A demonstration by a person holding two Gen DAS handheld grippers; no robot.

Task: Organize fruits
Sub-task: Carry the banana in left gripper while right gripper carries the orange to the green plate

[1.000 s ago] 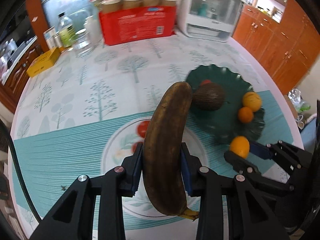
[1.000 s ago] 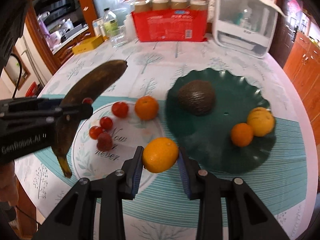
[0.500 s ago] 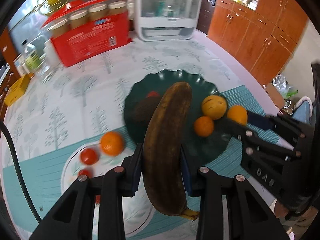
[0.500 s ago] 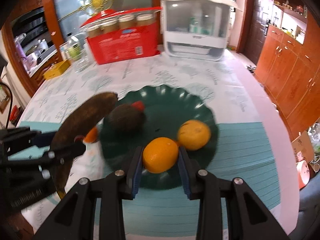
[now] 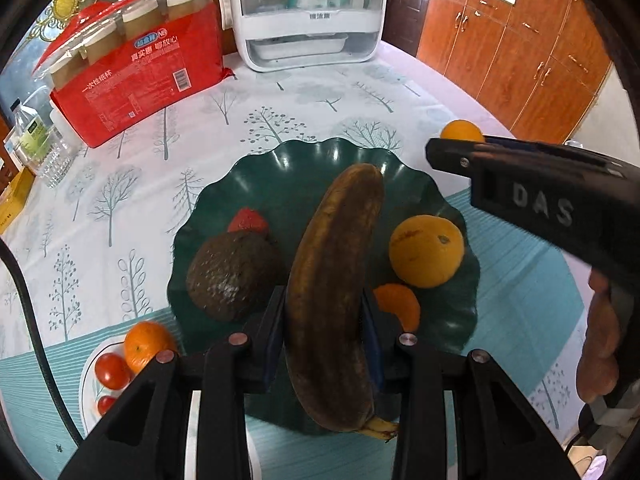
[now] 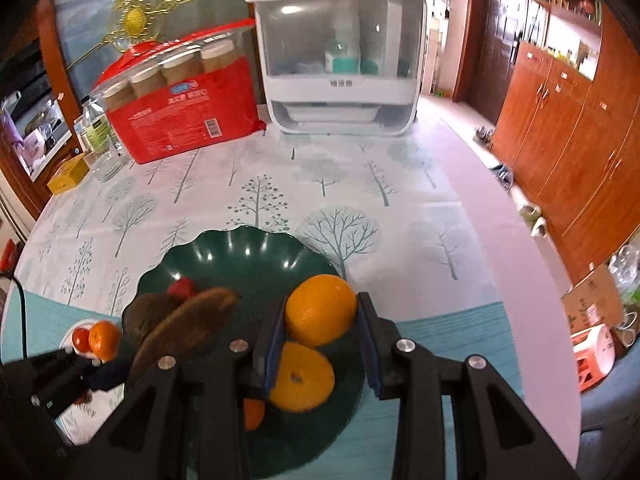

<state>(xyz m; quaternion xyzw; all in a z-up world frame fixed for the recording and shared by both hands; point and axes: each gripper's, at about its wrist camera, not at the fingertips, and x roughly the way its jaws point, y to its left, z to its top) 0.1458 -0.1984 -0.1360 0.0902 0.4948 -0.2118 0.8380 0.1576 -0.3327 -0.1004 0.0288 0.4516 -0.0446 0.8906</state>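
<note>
Both loads hang over the green plate (image 5: 460,320), unreleased: left tool (image 5: 324,336) clamps the banana (image 5: 332,292), right tool (image 6: 322,340) an orange (image 6: 320,314). Tomatoes (image 5: 112,370), probably, wait on the white plate (image 5: 86,380).

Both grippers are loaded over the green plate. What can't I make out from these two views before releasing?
- Small orange: left view, half hidden behind left gripper and banana.
- White plate: cut off by the gripper's body.
- Strawberry: right view, mostly behind avocado.
- Plate floor under held orange: hidden by right gripper.
</note>
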